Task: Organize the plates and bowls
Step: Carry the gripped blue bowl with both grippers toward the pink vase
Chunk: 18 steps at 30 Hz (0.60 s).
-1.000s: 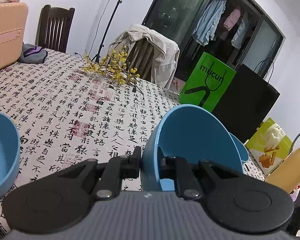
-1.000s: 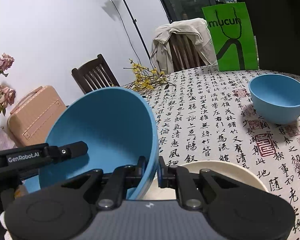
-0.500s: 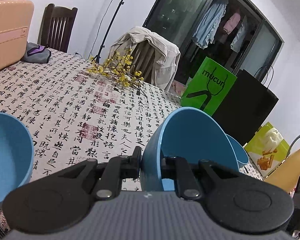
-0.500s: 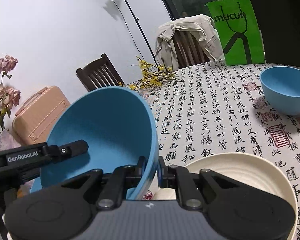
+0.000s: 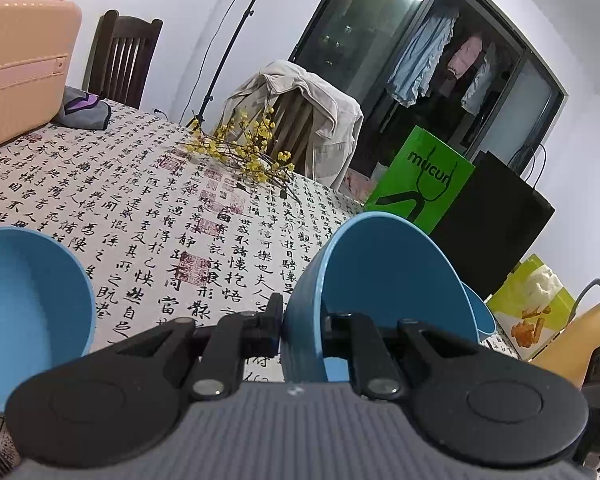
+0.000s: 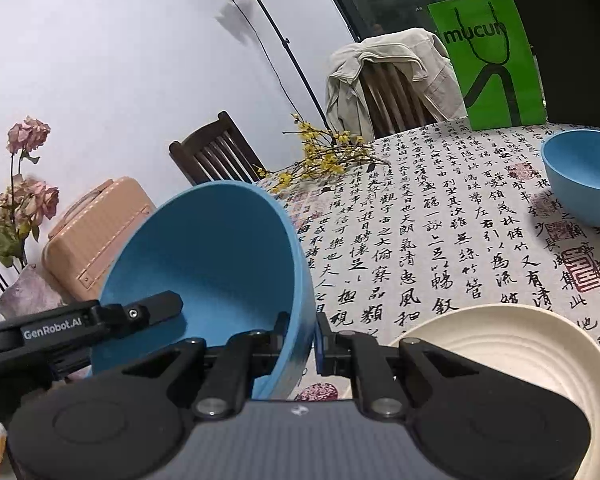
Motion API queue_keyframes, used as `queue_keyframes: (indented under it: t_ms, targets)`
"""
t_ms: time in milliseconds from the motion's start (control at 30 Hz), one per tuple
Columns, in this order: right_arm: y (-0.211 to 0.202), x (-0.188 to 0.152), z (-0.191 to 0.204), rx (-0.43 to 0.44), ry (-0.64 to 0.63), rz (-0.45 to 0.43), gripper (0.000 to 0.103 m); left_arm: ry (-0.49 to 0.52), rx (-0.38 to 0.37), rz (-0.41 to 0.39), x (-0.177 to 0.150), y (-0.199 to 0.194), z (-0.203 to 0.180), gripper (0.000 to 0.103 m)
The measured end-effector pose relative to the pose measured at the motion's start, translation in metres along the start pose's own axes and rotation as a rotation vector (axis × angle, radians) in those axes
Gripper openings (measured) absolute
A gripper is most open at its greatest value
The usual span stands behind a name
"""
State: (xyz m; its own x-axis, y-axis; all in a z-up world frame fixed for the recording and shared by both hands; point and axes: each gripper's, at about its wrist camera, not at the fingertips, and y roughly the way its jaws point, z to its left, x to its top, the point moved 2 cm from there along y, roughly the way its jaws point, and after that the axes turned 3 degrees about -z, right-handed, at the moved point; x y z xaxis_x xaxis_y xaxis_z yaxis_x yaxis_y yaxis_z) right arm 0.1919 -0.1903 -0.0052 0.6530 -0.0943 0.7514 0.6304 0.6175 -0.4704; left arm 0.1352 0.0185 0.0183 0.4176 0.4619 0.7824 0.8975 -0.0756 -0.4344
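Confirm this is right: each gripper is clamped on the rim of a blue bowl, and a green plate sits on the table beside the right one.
Wrong on one point: the plate is cream, not green, as the right wrist view shows. The rest holds: the left gripper and the right gripper are each clamped on a blue bowl's rim.

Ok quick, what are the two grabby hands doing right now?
Left gripper: shut on the rim of a blue bowl.
Right gripper: shut on the rim of another blue bowl, tilted beside the cream plate.
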Motion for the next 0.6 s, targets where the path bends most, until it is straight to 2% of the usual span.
queue_keyframes:
  t_ms: [600]
  targets:
    - [0.012, -0.003, 0.040, 0.024, -0.039, 0.017, 0.011, -0.046, 0.005, -0.043, 0.009, -0.024, 0.035, 0.014]
